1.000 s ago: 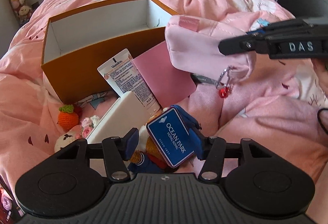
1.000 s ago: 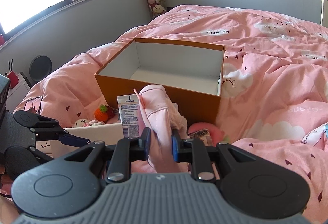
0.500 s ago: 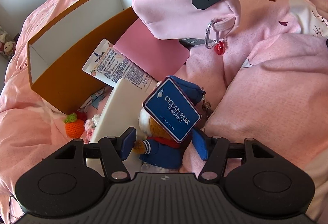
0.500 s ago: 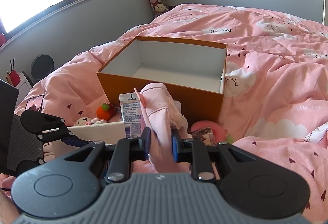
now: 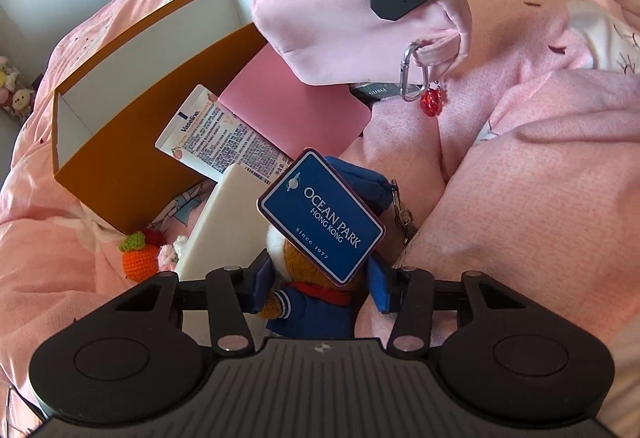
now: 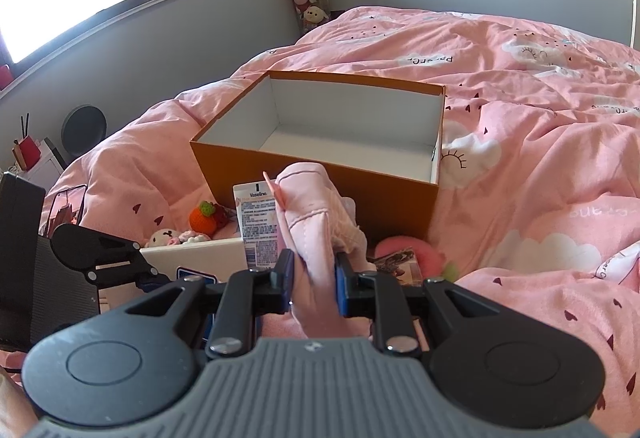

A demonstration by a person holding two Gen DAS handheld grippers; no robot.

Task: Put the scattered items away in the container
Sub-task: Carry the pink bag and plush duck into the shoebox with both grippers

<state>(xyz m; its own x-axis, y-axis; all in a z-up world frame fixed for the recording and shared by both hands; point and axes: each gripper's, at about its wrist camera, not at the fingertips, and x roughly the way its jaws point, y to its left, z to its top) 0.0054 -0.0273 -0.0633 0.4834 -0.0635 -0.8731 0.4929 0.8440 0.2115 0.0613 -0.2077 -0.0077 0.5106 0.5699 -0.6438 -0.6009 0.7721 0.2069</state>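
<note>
A plush toy in a blue sailor suit [image 5: 296,302], with a blue Ocean Park tag [image 5: 322,215], lies on the pink bedding. My left gripper [image 5: 318,288] straddles it and its jaws are closing; the pads stand close beside the toy's body. My right gripper [image 6: 314,282] is shut on a pink fabric pouch [image 6: 312,222] and holds it up just in front of the orange box [image 6: 320,193]. In the left wrist view the pouch [image 5: 352,25] hangs above the clutter with a carabiner and red charm [image 5: 430,101]. The box [image 5: 120,157] has a white, empty inside.
Beside the box lie a Vaseline tube [image 5: 224,141], a white box [image 5: 224,226], a pink card [image 5: 288,93], a crochet orange [image 5: 138,256] and a small white plush [image 6: 164,238]. Rumpled pink duvet [image 6: 540,157] covers the bed all around.
My left gripper rolled and sank onto the sailor plush, and its jaws narrowed around it. The right gripper kept still with the pouch.
</note>
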